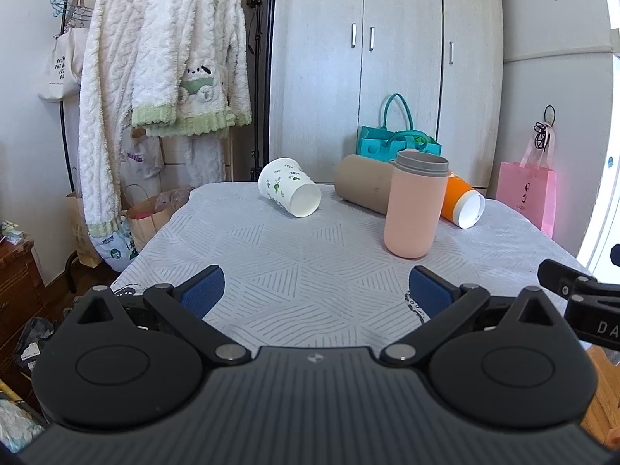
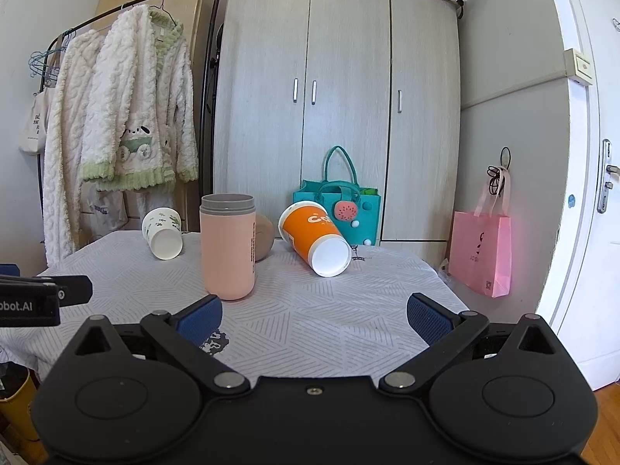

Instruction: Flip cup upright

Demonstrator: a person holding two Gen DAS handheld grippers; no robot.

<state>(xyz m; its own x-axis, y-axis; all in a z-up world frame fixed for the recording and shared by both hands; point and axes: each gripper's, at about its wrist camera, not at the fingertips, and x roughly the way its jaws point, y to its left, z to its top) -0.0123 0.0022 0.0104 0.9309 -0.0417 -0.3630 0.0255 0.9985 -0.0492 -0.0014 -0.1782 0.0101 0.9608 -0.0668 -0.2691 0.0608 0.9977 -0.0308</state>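
The left gripper point(image 1: 317, 290) hovers low over the near part of the table point(image 1: 271, 255), its blue-padded fingers point(image 1: 203, 290) spread wide apart with nothing between them. Ahead of the left finger and well beyond it, a white cup with green print point(image 1: 288, 188) lies on its side, its open mouth turned toward the camera. Ahead of the right finger, a pink cup point(image 1: 414, 205) with a grey rim stands upright, mouth up. Behind it, a tan cup point(image 1: 362, 188) lies on its side, and just right of the pink one an orange cup point(image 1: 463, 201) also lies tipped over, its white mouth facing forward and to the right.

The right gripper point(image 2: 314, 319) likewise hangs above the table's near edge, its fingers point(image 2: 426, 319) held wide apart and empty. From this view the pink cup point(image 2: 228, 246) stands ahead of its left finger, the white printed cup point(image 2: 162, 234) lies farther left, the tan cup point(image 2: 264, 242) peeks out behind the pink one, and the orange cup point(image 2: 316, 238) lies roughly straight ahead between the fingers, well apart from them.

A teal bag point(image 2: 341, 209) stands behind the table against a wardrobe point(image 2: 341, 77).
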